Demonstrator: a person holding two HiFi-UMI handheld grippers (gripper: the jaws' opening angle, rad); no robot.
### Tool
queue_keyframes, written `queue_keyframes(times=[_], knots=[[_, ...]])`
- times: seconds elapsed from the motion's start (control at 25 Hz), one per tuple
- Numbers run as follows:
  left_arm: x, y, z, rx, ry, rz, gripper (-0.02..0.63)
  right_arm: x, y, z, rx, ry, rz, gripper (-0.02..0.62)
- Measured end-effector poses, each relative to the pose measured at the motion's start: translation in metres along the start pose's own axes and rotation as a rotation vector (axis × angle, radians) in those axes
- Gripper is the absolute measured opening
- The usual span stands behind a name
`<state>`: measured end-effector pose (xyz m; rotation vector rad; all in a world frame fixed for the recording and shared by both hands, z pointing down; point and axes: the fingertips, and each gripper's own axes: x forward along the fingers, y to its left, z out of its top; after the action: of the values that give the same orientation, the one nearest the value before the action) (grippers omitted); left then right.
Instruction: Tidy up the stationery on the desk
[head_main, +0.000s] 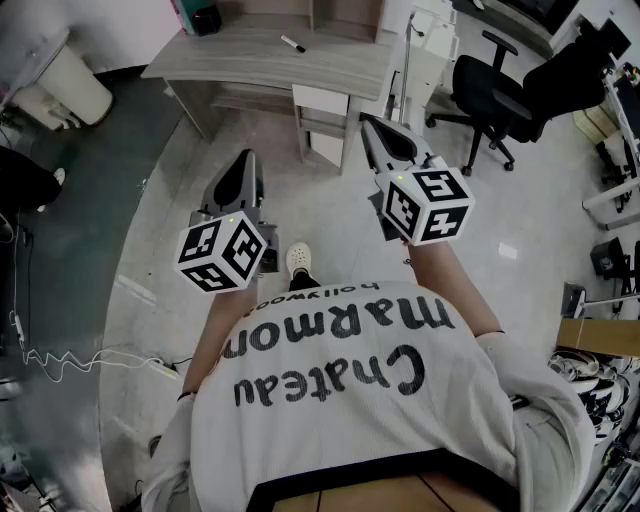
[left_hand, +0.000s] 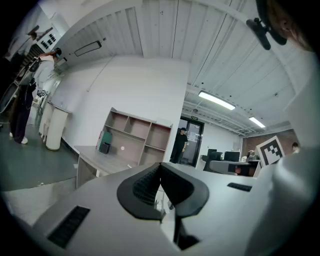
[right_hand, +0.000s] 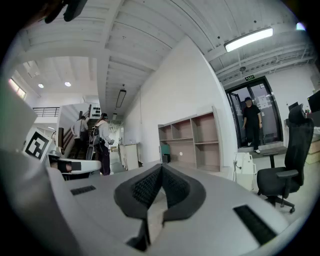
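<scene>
The wooden desk (head_main: 270, 55) stands across the room from me, with a marker pen (head_main: 292, 44) lying on its top and a dark pen holder (head_main: 204, 20) at its back left. My left gripper (head_main: 245, 172) is held over the floor, its jaws closed together with nothing between them. My right gripper (head_main: 384, 136) is a little further forward, pointing toward the desk's right end, also shut and empty. Both are well short of the desk. In the left gripper view the desk (left_hand: 95, 160) and its shelf unit (left_hand: 135, 135) show beyond the closed tips (left_hand: 161, 166).
A black office chair (head_main: 500, 95) stands right of the desk, beside a white rack (head_main: 425, 50). A white bin (head_main: 75, 80) is at the far left. A white cable (head_main: 70, 360) trails on the floor to my left. People stand in the background (right_hand: 102, 142).
</scene>
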<state>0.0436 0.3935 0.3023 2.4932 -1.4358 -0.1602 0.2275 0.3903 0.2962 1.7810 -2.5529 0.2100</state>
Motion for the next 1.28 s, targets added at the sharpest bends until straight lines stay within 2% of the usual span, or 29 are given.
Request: queue_keyframes(times=[0.4, 0.6, 0.84, 1.28], knots=[[0.002, 0.002, -0.006, -0.017, 0.011, 0.000, 0.015, 0.000, -0.004, -0.008, 0.031, 0.016, -0.004, 0.009], [0.017, 0.006, -0.014, -0.032, 0.031, 0.001, 0.014, 0.012, -0.012, -0.017, 0.122, 0.031, 0.025, 0.011], [0.059, 0.025, 0.001, -0.052, 0.026, -0.018, 0.015, 0.051, -0.026, -0.016, 0.161, 0.074, 0.039, 0.011], [0.153, 0.072, 0.037, -0.019, 0.055, -0.104, 0.015, 0.146, -0.051, 0.004, 0.190, 0.082, -0.004, 0.011]])
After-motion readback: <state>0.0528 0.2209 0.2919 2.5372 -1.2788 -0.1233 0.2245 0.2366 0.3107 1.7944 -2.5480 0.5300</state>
